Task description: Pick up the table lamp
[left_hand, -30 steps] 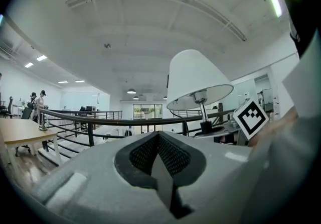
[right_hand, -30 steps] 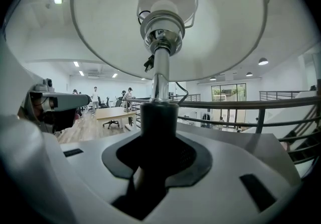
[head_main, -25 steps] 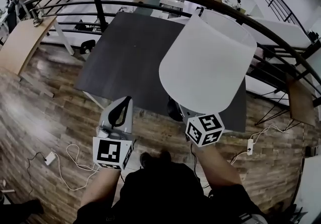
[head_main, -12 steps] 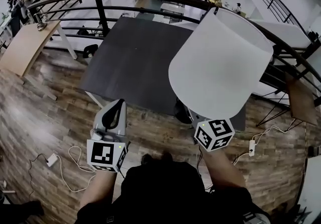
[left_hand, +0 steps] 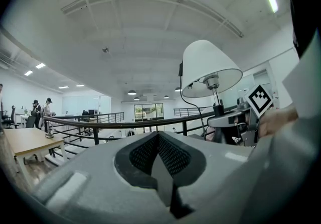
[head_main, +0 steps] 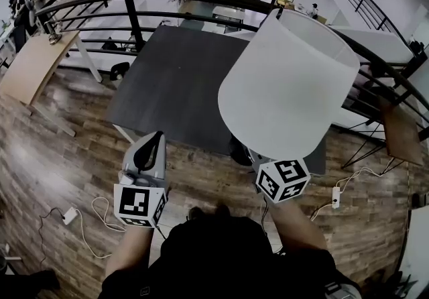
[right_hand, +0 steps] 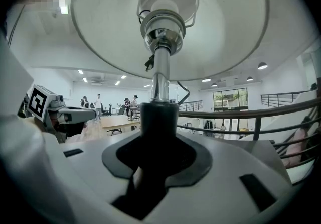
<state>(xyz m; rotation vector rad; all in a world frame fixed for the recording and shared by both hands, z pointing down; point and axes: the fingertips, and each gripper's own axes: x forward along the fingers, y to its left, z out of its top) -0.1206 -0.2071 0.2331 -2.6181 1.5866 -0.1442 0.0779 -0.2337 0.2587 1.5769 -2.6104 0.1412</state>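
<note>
Looking like the lift is properly underway now: compared with a second ago, the table lamp (head_main: pixel 285 90) is showing bigger and a touch higher in the head view, so it's coming up toward the camera rather than sitting put. I'd say that means the pick-up is basically happening, not just a grab. The right gripper (right_hand: pixel 158 137) is doing all the work, with its jaws clamping the black collar (right_hand: pixel 159 117) at the bottom of the shiny stem (right_hand: pixel 159 75) and the shade (right_hand: pixel 170 22) looming right overhead. The lamp is hanging over the near right corner of the dark worktop (head_main: pixel 174 83). Its foot is mostly hiding under the shade, so I can't tell how far it's clearing the surface. The black cord (left_hand: pixel 181 92) is trailing down behind it, which I'd keep an eye on for snagging. The right arm is reaching out in front of the body, with the gripper pointing roughly level. The left gripper (head_main: pixel 155 147) is hanging out beside it, also level, jaws pressed together with nothing in them. It's drifting a bit outward from where it was, well apart from the lamp and not helping.
</note>
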